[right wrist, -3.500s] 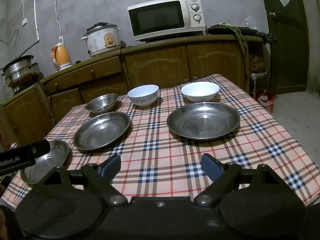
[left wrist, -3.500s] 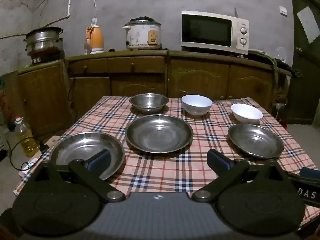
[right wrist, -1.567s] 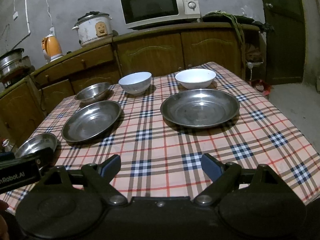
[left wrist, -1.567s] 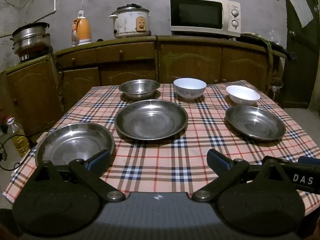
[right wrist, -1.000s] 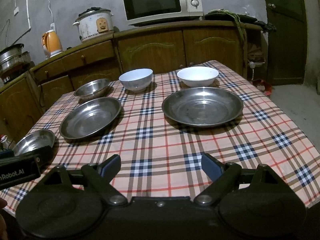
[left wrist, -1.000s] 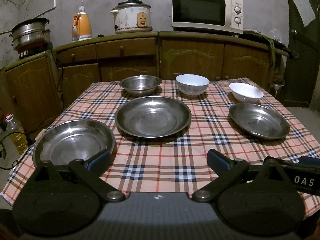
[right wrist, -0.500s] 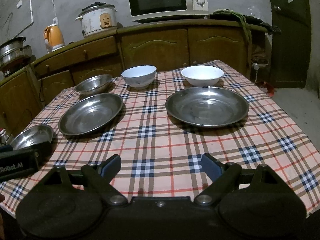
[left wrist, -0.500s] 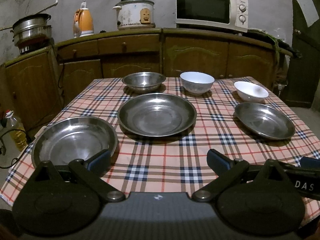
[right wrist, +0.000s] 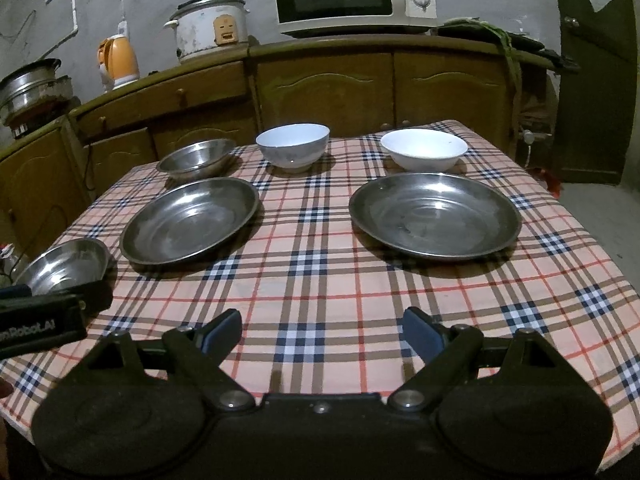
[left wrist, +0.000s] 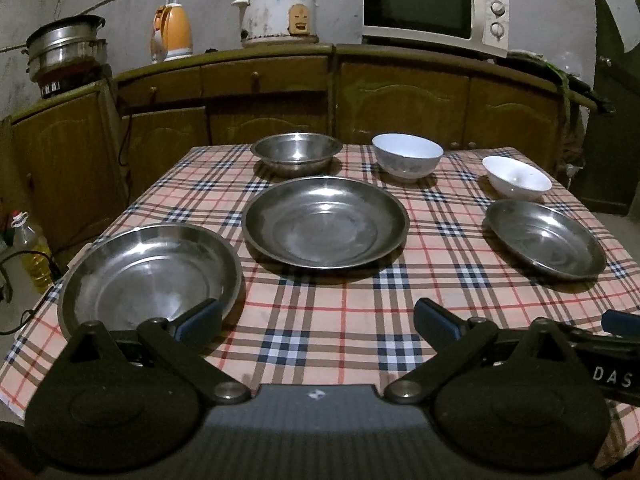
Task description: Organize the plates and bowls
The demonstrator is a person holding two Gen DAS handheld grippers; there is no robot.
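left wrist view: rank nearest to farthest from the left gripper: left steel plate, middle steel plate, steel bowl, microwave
From the left gripper:
1. left steel plate, just ahead of the left finger, near table edge.
2. middle steel plate, table centre.
3. steel bowl, far edge, behind that plate.
4. microwave, on the counter beyond the table.

Home kitchen: microwave (left wrist: pixel 434 6), rice cooker (left wrist: pixel 278 14), cabinets (left wrist: pixel 400 102).

left gripper (left wrist: pixel 316 322) spread wide, right gripper (right wrist: pixel 322 330) likewise
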